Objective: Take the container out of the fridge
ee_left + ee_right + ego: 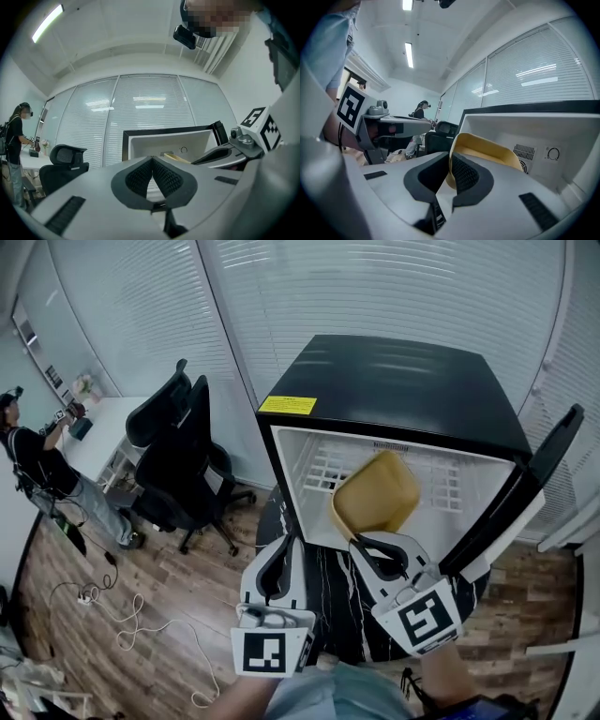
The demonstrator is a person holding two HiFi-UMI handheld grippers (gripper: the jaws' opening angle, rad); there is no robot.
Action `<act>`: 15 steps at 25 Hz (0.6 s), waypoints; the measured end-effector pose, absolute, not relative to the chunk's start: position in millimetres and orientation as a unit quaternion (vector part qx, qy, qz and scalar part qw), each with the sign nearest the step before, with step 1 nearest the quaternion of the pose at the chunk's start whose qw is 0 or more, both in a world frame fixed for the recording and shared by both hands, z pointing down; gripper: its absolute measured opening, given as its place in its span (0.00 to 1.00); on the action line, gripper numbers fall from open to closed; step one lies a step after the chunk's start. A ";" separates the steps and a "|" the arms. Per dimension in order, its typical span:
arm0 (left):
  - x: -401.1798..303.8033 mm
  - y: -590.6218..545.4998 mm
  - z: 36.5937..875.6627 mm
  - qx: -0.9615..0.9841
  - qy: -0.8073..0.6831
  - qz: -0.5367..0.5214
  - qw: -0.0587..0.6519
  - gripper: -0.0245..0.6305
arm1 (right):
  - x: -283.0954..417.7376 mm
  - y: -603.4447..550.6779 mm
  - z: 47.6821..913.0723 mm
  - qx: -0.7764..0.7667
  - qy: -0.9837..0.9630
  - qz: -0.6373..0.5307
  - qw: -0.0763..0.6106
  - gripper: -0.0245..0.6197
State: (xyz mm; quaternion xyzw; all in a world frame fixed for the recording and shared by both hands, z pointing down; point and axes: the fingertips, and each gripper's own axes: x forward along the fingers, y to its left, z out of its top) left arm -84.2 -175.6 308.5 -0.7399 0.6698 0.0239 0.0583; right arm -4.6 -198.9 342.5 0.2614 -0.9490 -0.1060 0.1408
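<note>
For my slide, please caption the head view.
Right tool grips yellow container at open fridge; left tool shut.

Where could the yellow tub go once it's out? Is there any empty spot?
The fridge's black top is bare behind the yellow sticker. The dark table shows a free strip before the fridge, between left gripper and right gripper, which holds the yellow tub. Left of the fridge is crowded: office chairs, cables on the floor.

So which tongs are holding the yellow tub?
The right tongs: they pinch the rim of the yellow tub at the open fridge. The left tongs are shut with nothing between them.
</note>
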 end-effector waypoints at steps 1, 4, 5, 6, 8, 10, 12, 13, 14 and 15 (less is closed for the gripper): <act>-82.5 -171.6 309.5 -0.738 0.672 0.023 0.057 0.06 | -3.8 -194.1 341.9 0.258 -0.950 -0.106 0.138 0.09; -79.5 -160.2 314.2 -0.732 0.680 0.015 0.051 0.06 | -4.6 -181.4 341.3 0.249 -0.955 -0.101 0.127 0.09; -79.5 -157.0 315.1 -0.730 0.681 0.013 0.050 0.06 | -5.5 -177.8 340.5 0.247 -0.956 -0.099 0.121 0.09; -80.3 -154.3 315.4 -0.729 0.683 0.012 0.049 0.06 | -6.7 -174.4 339.4 0.246 -0.958 -0.096 0.115 0.09; -85.0 -149.7 314.4 -0.725 0.687 0.011 0.049 0.06 | -10.6 -168.4 336.5 0.245 -0.959 -0.094 0.107 0.09; -93.1 -145.5 312.4 -0.722 0.690 0.012 0.050 0.06 | -16.6 -162.1 333.6 0.244 -0.959 -0.097 0.103 0.09; -101.8 -141.7 310.0 -0.721 0.691 0.014 0.055 0.06 | -24.1 -154.7 332.0 0.244 -0.959 -0.099 0.103 0.10; -105.9 -140.0 309.1 -0.721 0.690 0.014 0.057 0.06 | -28.4 -150.6 331.4 0.245 -0.959 -0.099 0.104 0.10; -110.0 -138.5 308.3 -0.723 0.689 0.014 0.059 0.06 | -33.1 -146.8 330.8 0.247 -0.959 -0.097 0.103 0.09; -114.0 -137.4 307.3 -0.725 0.686 0.014 0.061 0.06 | -38.0 -143.5 330.1 0.251 -0.958 -0.096 0.102 0.09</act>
